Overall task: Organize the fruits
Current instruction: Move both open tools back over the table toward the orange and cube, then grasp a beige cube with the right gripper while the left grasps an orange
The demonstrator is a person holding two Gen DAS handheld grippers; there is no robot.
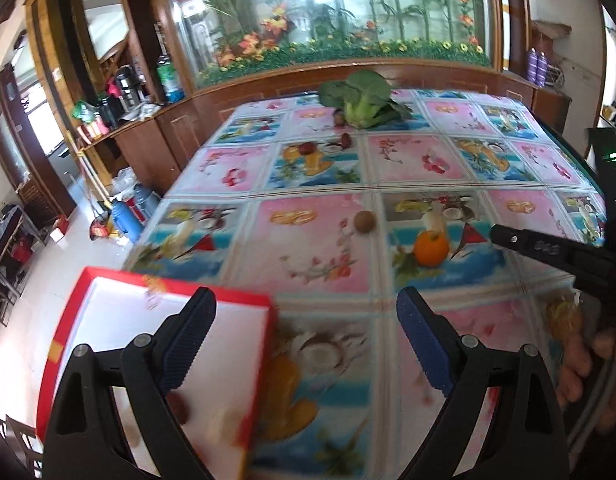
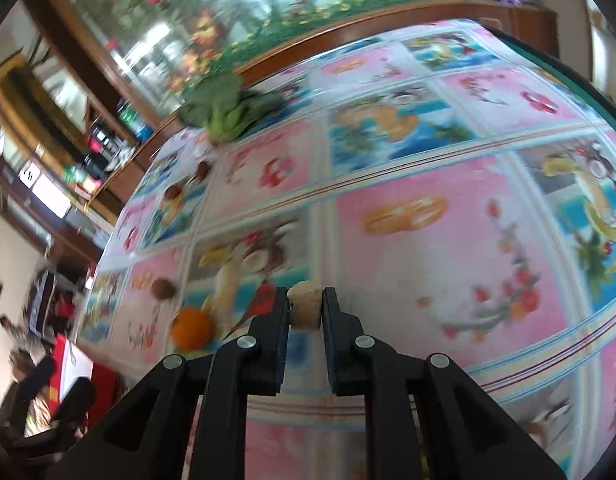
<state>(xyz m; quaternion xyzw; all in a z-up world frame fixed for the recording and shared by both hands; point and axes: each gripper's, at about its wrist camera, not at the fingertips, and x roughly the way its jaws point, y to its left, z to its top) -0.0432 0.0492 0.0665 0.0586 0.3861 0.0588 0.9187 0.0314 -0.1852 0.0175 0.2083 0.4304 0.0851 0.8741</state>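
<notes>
**One small fruit pinched, box waiting on the left**

My right hand-held gripper [image 2: 306, 306] has closed on a small tan fruit [image 2: 305, 307]; both pads press its sides near the fingertips, and it sits clear of the tabletop [image 2: 427, 184] as far as I can judge. I hold it at the tips so it can drop cleanly once I let go.

My left hand-held gripper [image 1: 304, 344] stands wide with nothing between its fingers. It hangs over the near right edge of the red-rimmed box [image 1: 108, 292], which lies at the left corner of the tabletop. I judge the box to be where the fruit goes, since a dark red fruit [image 1: 180, 408] already lies inside it; a paler blur beside it may be another, but I cannot tell.

Counting what lies loose on the cloth: one brown round fruit [image 1: 364, 222], one orange [image 1: 431, 249] just right of it, and three small dark red fruits [image 1: 306, 148] farther back, near one leafy green vegetable [image 1: 359, 100]. The cloth is printed with fruit pictures, so blurred patches could mislead my count. The right gripper's tip is just beside the orange in the left view.
</notes>
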